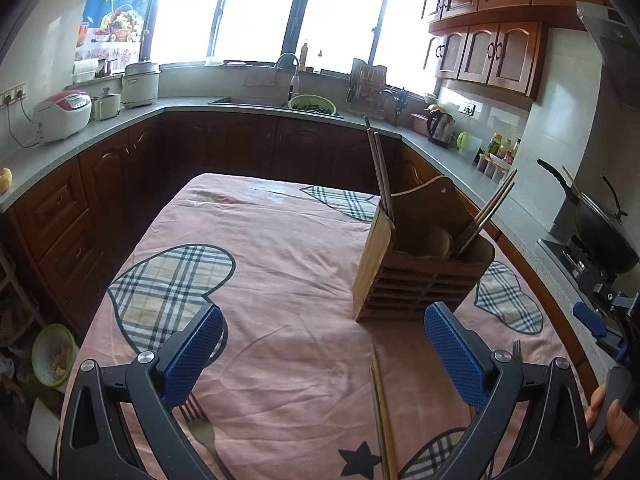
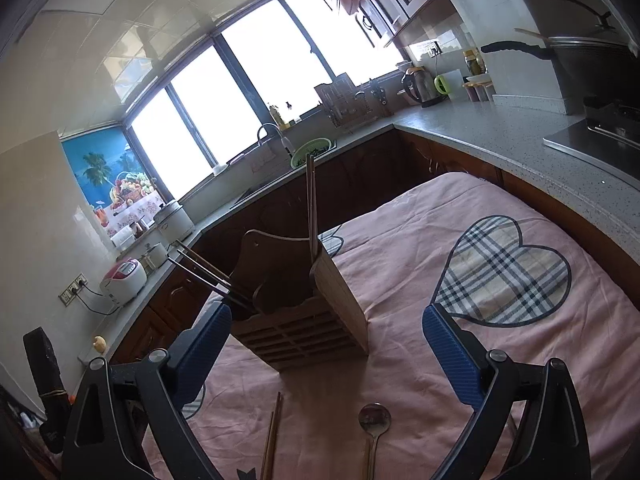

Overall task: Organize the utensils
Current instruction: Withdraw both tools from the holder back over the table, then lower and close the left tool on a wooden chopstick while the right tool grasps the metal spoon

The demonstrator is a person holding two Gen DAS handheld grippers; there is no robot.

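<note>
A wooden utensil holder (image 1: 420, 268) stands on the pink tablecloth (image 1: 288, 272), with chopsticks (image 1: 380, 168) upright in one compartment and more chopsticks (image 1: 486, 212) leaning in another. It also shows in the right wrist view (image 2: 316, 320). My left gripper (image 1: 324, 332) is open and empty above the cloth, the holder just ahead on the right. A pair of loose chopsticks (image 1: 382, 412) and a fork (image 1: 202, 432) lie under it. My right gripper (image 2: 328, 340) is open and empty, near the holder. A spoon (image 2: 374, 424) and chopsticks (image 2: 272, 436) lie on the cloth below it.
A second fork (image 1: 517, 350) lies at the cloth's right side. The right gripper (image 1: 600, 320) shows at the left view's right edge. Kitchen counters (image 2: 520, 132) surround the table, with a sink (image 1: 256, 101), rice cooker (image 1: 64, 114), kettle (image 1: 440, 128) and wok (image 1: 600, 224).
</note>
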